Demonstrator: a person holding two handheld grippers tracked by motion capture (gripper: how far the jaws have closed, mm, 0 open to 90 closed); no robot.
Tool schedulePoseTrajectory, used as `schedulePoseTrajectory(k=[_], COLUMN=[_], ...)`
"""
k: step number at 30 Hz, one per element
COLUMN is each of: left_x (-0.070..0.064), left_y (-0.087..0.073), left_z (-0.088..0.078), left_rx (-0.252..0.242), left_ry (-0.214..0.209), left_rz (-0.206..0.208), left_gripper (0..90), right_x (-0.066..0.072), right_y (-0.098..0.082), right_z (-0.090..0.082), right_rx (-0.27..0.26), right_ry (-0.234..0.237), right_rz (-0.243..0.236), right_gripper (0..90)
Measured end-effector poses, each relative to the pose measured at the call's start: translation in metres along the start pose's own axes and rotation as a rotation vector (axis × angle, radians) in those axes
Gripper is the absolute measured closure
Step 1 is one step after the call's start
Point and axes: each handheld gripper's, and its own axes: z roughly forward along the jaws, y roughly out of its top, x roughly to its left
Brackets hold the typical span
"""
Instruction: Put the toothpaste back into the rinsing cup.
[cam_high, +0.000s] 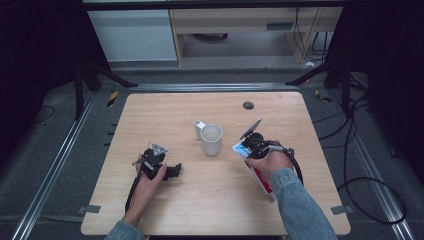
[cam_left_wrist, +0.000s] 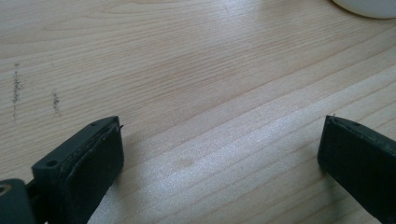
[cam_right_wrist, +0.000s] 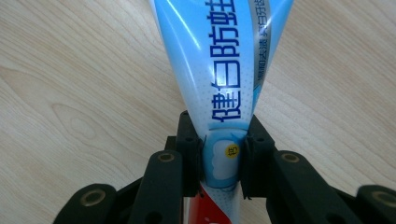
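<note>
Our right gripper (cam_right_wrist: 219, 163) is clamped on the toothpaste tube (cam_right_wrist: 219, 70), at the right of the table (cam_high: 150, 115), just right of the white mug (cam_high: 211, 138). Our left gripper (cam_left_wrist: 219, 158) rests at near left with jaws apart, nothing between them.

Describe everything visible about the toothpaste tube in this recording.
The toothpaste tube is a glossy, soft-looking plastic tube, light blue and white with dark blue Chinese lettering, a silver stripe, a small yellow dot and a red section behind the grip. The right gripper is shut on its narrower part, both jaws pressing its sides. In the high view it lies slanted over the table, right of the white mug.
</note>
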Motion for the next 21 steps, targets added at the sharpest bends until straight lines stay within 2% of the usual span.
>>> schedulePoseTrajectory(k=[13, 21], left_x=[0.0, 0.0], left_y=[0.0, 0.0], left_z=[0.0, 0.0], left_rx=[0.002, 0.001], left_ry=[0.0, 0.0], left_rz=[0.002, 0.005], left_gripper=[0.0, 0.0], right_x=[-0.001, -0.004], right_y=[0.003, 0.005], right_z=[-0.012, -0.025], right_rx=[-0.025, -0.071], right_ry=[0.0, -0.01], right_rz=[0.004, -0.001], right_gripper=[73.1, 73.3])
